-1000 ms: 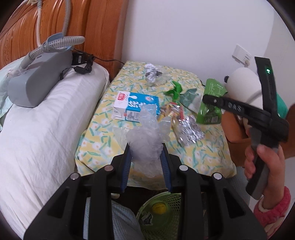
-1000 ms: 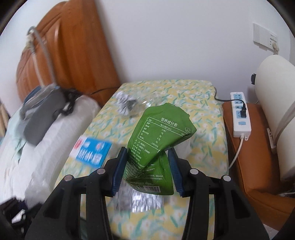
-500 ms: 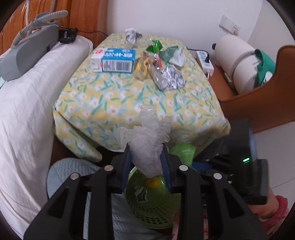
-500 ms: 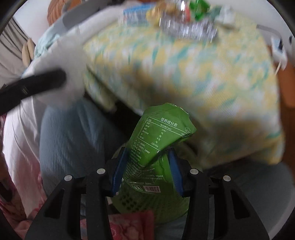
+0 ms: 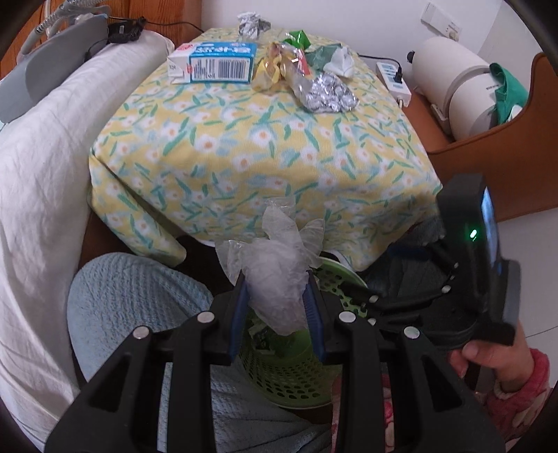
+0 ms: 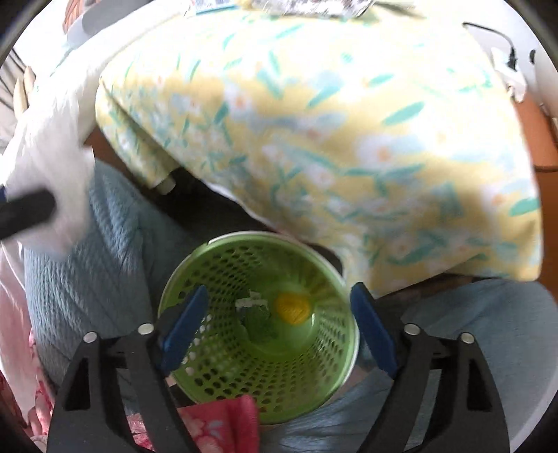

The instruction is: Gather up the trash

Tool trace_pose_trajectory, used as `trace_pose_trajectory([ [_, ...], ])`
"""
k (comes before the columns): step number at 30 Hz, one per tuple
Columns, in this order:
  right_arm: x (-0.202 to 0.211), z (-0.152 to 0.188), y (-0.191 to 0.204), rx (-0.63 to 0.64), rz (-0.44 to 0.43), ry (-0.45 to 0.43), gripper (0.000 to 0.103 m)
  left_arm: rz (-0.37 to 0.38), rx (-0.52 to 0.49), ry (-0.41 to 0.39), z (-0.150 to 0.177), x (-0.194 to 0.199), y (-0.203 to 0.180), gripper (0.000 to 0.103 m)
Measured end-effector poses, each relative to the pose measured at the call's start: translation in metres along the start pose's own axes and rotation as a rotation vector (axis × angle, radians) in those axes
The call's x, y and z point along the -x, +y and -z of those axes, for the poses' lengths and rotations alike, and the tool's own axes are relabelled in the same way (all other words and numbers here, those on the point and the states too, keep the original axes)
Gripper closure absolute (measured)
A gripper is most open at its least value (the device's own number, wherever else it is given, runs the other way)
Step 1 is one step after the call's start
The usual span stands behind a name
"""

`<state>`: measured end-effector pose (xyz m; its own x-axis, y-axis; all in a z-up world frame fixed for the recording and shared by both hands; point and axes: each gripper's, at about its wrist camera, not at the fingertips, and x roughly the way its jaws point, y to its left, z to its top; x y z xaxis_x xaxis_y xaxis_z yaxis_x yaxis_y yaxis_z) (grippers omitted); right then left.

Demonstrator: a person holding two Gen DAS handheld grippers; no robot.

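Note:
My left gripper (image 5: 277, 284) is shut on a crumpled clear plastic glove (image 5: 275, 265) and holds it just above the green perforated trash basket (image 5: 296, 379). My right gripper (image 6: 279, 303) is open and empty directly over the same basket (image 6: 223, 366). A green snack bag (image 6: 259, 322) lies at the basket's bottom beside a yellow round item (image 6: 293, 306). In the left wrist view the right gripper's body (image 5: 464, 275) shows at the right. The left gripper and glove show blurred at the left edge of the right wrist view (image 6: 45, 195).
On the floral tablecloth (image 5: 251, 150) lie a blue milk carton (image 5: 214, 66), a yellow wrapper (image 5: 275, 71), a silver foil bag (image 5: 326, 94) and foil ball (image 5: 251, 24). A white pillow (image 5: 42, 156) is left, a power strip (image 5: 394, 80) right.
My right gripper opened and the green snack bag dropped into the basket. Both grippers have come down from the table to just over the basket. The left still holds the glove.

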<state>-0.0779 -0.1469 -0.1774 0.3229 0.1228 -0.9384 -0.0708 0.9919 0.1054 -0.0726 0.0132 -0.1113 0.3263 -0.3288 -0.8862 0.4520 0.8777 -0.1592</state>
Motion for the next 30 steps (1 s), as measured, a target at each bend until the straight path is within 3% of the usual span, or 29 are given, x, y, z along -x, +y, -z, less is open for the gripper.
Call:
trace_pose_trajectory([
  [10,0.027,-0.004,-0.012,-0.014,0.022,-0.066,0.018,0.049,-0.048,0.107,0.022,-0.028,-0.015,0.072],
  [13,0.031,-0.006,-0.019,-0.023,0.033,-0.085,0.014,0.06,-0.059,0.115,0.027,-0.033,-0.02,0.056],
  [15,0.035,-0.007,-0.023,-0.03,0.039,-0.094,0.014,0.056,-0.063,0.1,0.027,-0.031,-0.022,0.032],
  [18,0.038,-0.01,-0.028,-0.043,0.044,-0.097,0.014,0.046,-0.074,0.067,0.025,-0.024,-0.025,0.018],
  [21,0.038,-0.011,-0.032,-0.06,0.042,-0.101,0.011,0.04,-0.068,0.049,0.02,-0.019,-0.024,0.01],
  [30,0.039,-0.01,-0.032,-0.064,0.04,-0.114,0.008,-0.009,-0.039,0.018,0.012,-0.013,-0.018,0.009],
])
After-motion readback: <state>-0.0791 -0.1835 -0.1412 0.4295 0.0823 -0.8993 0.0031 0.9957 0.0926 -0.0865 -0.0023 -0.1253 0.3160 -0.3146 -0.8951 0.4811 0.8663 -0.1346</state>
